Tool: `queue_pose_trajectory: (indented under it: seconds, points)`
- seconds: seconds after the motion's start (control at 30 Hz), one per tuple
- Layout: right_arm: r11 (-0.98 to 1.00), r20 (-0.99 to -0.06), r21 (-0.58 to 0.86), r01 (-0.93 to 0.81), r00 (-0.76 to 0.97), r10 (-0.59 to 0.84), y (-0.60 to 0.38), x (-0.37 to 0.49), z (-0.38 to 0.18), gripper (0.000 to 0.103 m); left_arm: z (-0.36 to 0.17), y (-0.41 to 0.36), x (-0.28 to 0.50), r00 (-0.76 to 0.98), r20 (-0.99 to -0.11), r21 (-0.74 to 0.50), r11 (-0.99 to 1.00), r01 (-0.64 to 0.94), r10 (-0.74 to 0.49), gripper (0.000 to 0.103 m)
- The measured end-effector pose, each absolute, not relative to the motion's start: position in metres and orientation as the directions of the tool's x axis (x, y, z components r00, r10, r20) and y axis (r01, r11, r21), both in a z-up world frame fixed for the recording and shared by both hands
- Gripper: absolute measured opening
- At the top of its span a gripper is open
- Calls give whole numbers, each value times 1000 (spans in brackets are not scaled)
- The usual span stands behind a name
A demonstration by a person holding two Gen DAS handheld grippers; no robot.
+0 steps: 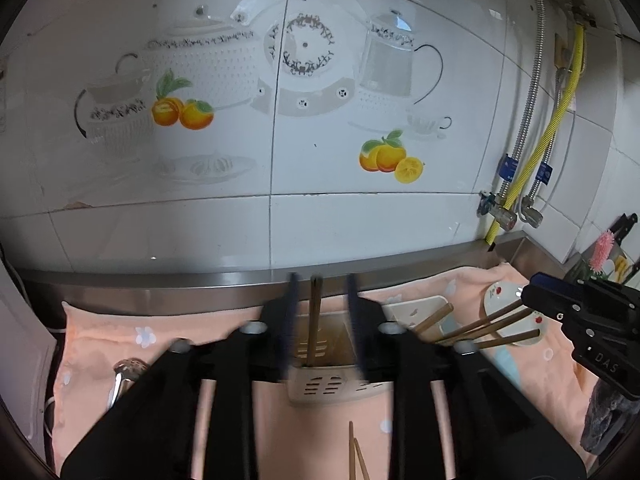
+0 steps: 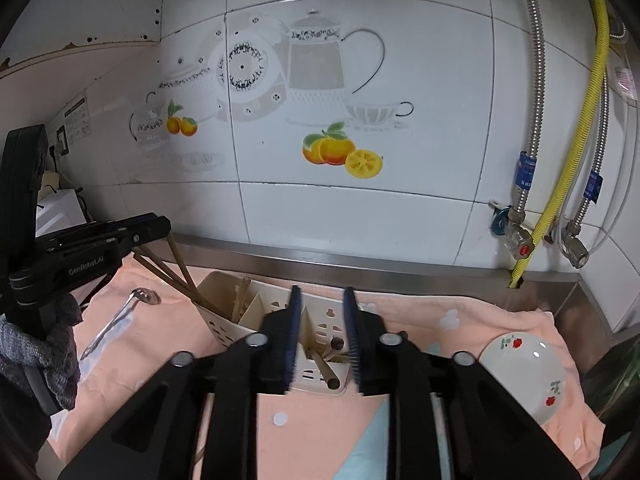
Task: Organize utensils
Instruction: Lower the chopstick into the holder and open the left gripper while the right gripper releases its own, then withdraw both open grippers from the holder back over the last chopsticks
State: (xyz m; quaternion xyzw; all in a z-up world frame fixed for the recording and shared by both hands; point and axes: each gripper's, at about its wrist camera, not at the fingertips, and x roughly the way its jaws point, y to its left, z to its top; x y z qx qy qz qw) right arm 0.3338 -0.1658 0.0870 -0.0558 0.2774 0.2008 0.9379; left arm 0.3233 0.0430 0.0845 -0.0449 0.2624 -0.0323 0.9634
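Ahead of me stands a white tiled wall [image 1: 360, 216] printed with a teapot [image 2: 320, 64], a patterned plate [image 1: 306, 46], a cup on a saucer [image 2: 374, 114] and bunches of oranges [image 1: 390, 158]. A steel ledge [image 1: 160, 292] runs along its foot. Below that I see a peach cloth [image 2: 500, 320] dotted with white flowers, with a pale blue patch [image 2: 372, 440] near me. At the right a yellow corrugated hose [image 2: 580, 128] and two braided steel hoses [image 2: 534, 100] run down the wall to valves [image 2: 516, 236]. A pink brush [image 1: 602, 250] shows at the far right, beside dark knife handles [image 1: 624, 226].
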Motion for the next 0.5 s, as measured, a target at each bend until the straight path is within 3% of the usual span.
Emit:
queue_pose_trajectory:
  seconds: [0.17,0.23,0.43,0.5]
  points:
    - [913,-537,6,-407,770,346,-168,325,90,36,89,42,312,867,-492,-88,995,47,-84,45]
    - [913,-533,7,-408,771,349,-170,321,91,39,90,41,306,870,-487,-78,996,42,-75,60]
    - [914,-522,5,-405,779,348,-172,309,93,56,90,42,288,877,-476,-64,997,32,-59,84]
    - [913,-522,5,-407,778,349,-173,305,94,59,89,42,283,876,-479,-58,998,30,-54,86]
